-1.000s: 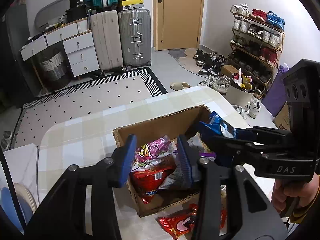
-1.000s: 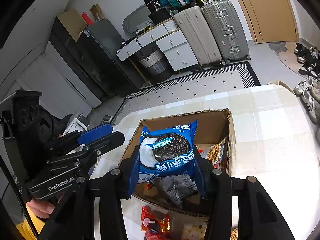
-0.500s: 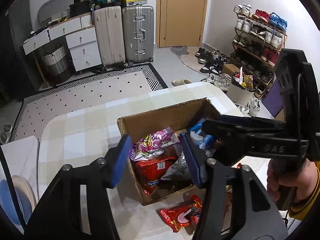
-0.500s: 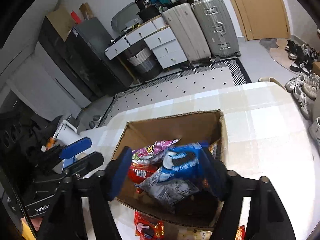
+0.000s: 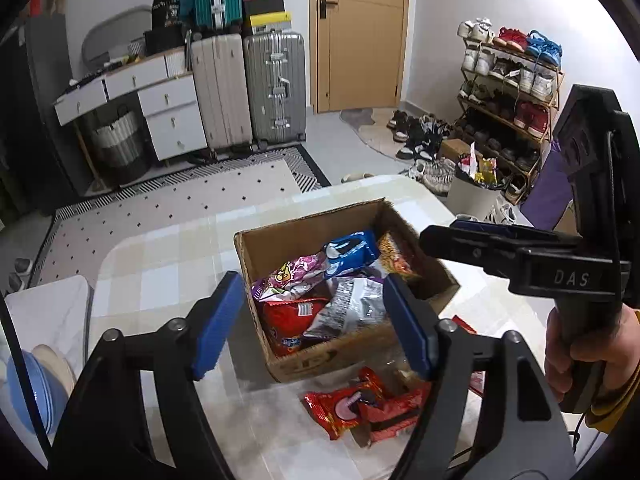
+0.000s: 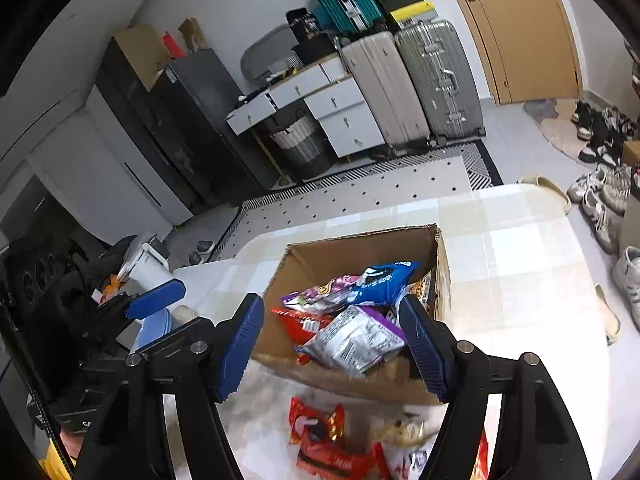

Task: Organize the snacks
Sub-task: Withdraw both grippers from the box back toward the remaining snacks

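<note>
One second back, held between the pads of the right gripper (image 6: 334,344): the blue cookie packet (image 6: 386,282); now lying loose in the cardboard box (image 6: 360,248), toward its far right corner, on top of the pink bag (image 6: 320,294) and beside the silver-and-purple bag (image 6: 354,344). Jaws of that gripper now spread wide, nothing between them, poised above the near edge of the box. Judged from this: one more snack stowed, right tool free for the next pick. Left gripper (image 5: 312,326) likewise wide open and empty, hovering over the near left side of the box (image 5: 304,236), much as a second ago. Still out on the checked tabletop (image 5: 160,264), just in front of the box: red wrappers (image 5: 360,406), so sorting not finished. Shown only in the left wrist view: the right tool from the side, gripped in a bare hand (image 5: 580,356), plus the orange noodle-style packet (image 5: 394,258) at the right of the cookie packet (image 5: 350,250), and the shoe rack (image 5: 508,92) behind. Shown only in the right wrist view: the left tool at the frame's left edge, and more loose packets near the bottom edge, among them a pale, blurred one (image 6: 404,430) beside the red wrappers (image 6: 320,426), too smeared to identify.
</note>
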Demonstrator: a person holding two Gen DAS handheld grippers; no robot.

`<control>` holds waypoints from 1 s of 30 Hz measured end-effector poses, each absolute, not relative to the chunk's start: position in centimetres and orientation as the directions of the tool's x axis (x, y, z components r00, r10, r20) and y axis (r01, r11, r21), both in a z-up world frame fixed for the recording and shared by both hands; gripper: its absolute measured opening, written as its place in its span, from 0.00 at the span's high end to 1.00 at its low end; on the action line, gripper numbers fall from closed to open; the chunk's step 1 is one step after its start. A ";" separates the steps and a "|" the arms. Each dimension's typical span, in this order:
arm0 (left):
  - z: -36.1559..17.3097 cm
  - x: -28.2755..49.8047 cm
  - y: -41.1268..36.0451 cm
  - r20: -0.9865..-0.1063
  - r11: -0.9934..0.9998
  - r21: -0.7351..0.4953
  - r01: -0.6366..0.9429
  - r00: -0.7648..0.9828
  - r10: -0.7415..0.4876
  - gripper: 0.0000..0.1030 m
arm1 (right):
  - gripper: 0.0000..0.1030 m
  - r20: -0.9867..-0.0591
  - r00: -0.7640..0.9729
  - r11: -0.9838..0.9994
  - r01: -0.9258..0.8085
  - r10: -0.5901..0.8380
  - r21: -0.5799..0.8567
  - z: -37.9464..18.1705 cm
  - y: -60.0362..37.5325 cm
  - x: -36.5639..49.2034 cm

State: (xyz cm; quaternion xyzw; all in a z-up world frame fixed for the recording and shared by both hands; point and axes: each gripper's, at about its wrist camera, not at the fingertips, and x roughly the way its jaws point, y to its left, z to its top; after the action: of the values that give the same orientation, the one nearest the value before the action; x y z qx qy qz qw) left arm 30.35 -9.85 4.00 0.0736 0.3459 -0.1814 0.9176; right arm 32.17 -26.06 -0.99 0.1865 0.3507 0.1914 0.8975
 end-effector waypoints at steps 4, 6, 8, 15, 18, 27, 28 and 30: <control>5.7 27.2 -9.9 -0.625 0.921 0.014 0.388 0.722 -0.295 0.25 | 0.25 -0.534 0.703 0.862 -0.237 0.470 0.447 0.4 -26.5 29.4; 6.5 25.5 -10.0 -0.616 0.918 0.023 0.395 0.729 -0.298 0.23 | 0.20 -0.517 0.723 0.874 -0.260 0.459 0.411 1.1 -26.6 27.7; 7.1 24.0 -10.2 -0.613 0.916 0.025 0.400 0.730 -0.302 0.22 | 0.11 -0.497 0.756 0.895 -0.267 0.425 0.358 1.6 -26.6 25.9; 9.4 18.7 -10.1 -0.581 0.913 0.009 0.408 0.745 -0.327 0.18 | 0.08 -0.446 0.803 0.906 -0.265 0.397 0.330 2.0 -27.9 20.2; 9.9 16.7 -9.6 -0.567 0.913 0.001 0.408 0.752 -0.335 0.17 | 0.06 -0.390 0.842 0.917 -0.267 0.372 0.297 2.3 -27.9 17.0; 9.5 9.1 -5.5 -0.453 0.928 -0.080 0.363 0.816 -0.359 0.06 | 0.01 -0.266 0.896 0.919 -0.282 0.355 0.276 0.7 -27.0 7.6; 9.3 7.8 -4.6 -0.432 0.929 -0.107 0.355 0.825 -0.365 0.01 | 0.01 -0.257 0.899 0.916 -0.279 0.355 0.289 0.1 -26.9 6.6; 8.5 5.9 -3.2 -0.399 0.938 -0.125 0.323 0.849 -0.345 0.00 | 0.01 -0.262 0.900 0.917 -0.269 0.349 0.295 -1.0 -26.6 5.3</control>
State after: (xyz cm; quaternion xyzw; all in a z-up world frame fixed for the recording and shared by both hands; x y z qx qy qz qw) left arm 5.86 -3.20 8.53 -0.0266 0.2125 -0.1737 0.9612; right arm 5.31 -26.63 -1.03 0.1270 0.1564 0.1599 0.9664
